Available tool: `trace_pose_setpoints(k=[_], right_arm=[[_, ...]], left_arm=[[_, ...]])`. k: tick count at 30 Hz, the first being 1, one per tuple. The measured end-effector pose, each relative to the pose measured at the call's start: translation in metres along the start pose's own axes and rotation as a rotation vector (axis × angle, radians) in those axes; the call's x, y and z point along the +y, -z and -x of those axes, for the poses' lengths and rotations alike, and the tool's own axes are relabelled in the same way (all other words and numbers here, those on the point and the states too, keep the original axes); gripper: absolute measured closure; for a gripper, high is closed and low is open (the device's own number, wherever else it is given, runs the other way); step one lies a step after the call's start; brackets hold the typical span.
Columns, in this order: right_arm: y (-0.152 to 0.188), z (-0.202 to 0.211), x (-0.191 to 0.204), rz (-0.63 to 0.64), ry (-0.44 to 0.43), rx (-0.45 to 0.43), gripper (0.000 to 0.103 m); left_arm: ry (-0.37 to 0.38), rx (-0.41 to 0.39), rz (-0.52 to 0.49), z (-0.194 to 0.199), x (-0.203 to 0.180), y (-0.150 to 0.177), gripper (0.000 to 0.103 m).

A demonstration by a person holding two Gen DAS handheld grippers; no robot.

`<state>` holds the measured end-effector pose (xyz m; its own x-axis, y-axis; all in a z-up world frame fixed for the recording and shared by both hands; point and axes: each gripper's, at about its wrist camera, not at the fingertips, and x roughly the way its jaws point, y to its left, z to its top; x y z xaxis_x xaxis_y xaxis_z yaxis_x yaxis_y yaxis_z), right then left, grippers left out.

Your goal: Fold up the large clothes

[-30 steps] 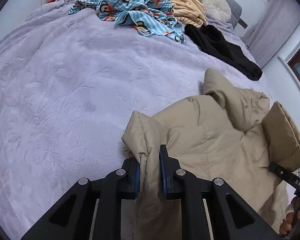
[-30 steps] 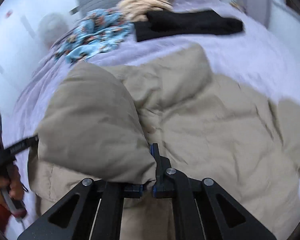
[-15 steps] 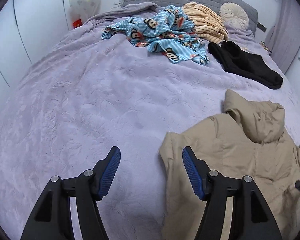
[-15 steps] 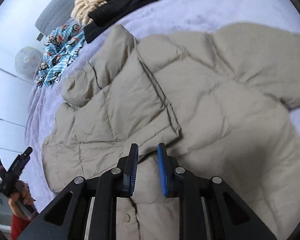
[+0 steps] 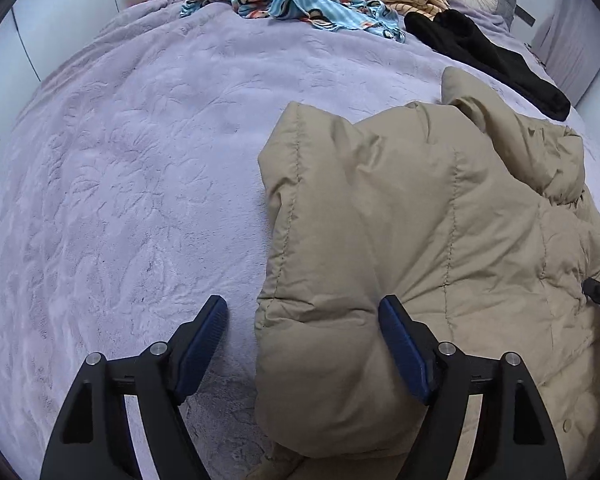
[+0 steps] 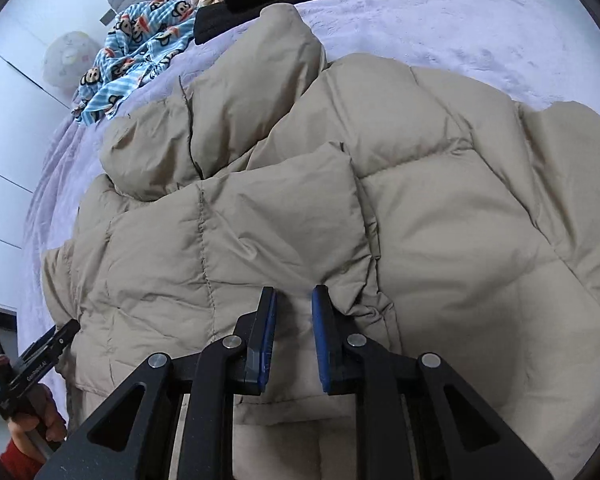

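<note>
lying on the lilac bed cover [image 5: 140, 184], the beige puffer jacket [image 6: 440, 208] has one sleeve folded across its body. left gripper [image 5: 304, 328] is wide open over the jacket's edge, gripping nothing. right gripper [image 6: 294, 320] is narrowly open above the folded sleeve, empty.

The jacket [image 6: 440, 216] is smooth, faintly shiny quilted cloth, puffy between stitched seams. The bed [image 5: 140, 184] wears a matt, plush cover with an embossed leafy texture. Each hand-held gripper, left [image 5: 304, 320] and right [image 6: 294, 312], looks like matt black plastic with ribbed blue pads [image 5: 400, 344] and bright metal pins.
</note>
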<state>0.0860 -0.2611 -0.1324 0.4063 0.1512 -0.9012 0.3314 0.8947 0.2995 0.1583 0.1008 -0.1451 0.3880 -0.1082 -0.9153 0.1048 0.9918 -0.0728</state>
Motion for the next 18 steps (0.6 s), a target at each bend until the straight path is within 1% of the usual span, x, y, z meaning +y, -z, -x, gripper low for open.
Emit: trace_pose_setpoints(k=[4, 5, 6, 7, 8, 11, 13, 15, 18], right_arm=[[0.012, 0.029, 0.001, -0.001, 0.011, -0.026, 0.081], [0.017, 0.035, -0.001, -0.011, 0.006, -0.03, 0.077], [0.02, 0.04, -0.002, -0.022, 0.003, -0.032, 0.069], [0.025, 0.046, -0.005, -0.039, 0.004, -0.031, 0.064], [0.031, 0.051, -0.007, -0.053, 0.006, -0.028, 0.057], [0.045, 0.06, -0.008, -0.074, 0.003, -0.016, 0.056], [0.056, 0.065, -0.01, -0.089, 0.002, -0.007, 0.054], [0.064, 0.069, -0.011, -0.104, 0.003, 0.0, 0.046], [0.075, 0.079, -0.015, -0.127, 0.01, -0.005, 0.044]], left_arm=[[-0.026, -0.008, -0.02, 0.012, -0.005, 0.0, 0.024], [-0.027, -0.011, -0.024, 0.017, -0.007, 0.001, 0.024], [-0.025, -0.013, -0.026, 0.021, -0.01, 0.001, 0.024], [-0.02, -0.016, -0.029, 0.027, -0.011, 0.003, 0.024], [-0.015, -0.017, -0.036, 0.032, -0.014, 0.005, 0.024], [-0.015, -0.019, -0.078, 0.046, -0.027, 0.011, 0.024], [-0.002, -0.015, -0.1, 0.055, -0.035, 0.017, 0.024], [0.017, -0.003, -0.12, 0.061, -0.043, 0.024, 0.024], [0.041, 0.005, -0.149, 0.07, -0.055, 0.033, 0.024]])
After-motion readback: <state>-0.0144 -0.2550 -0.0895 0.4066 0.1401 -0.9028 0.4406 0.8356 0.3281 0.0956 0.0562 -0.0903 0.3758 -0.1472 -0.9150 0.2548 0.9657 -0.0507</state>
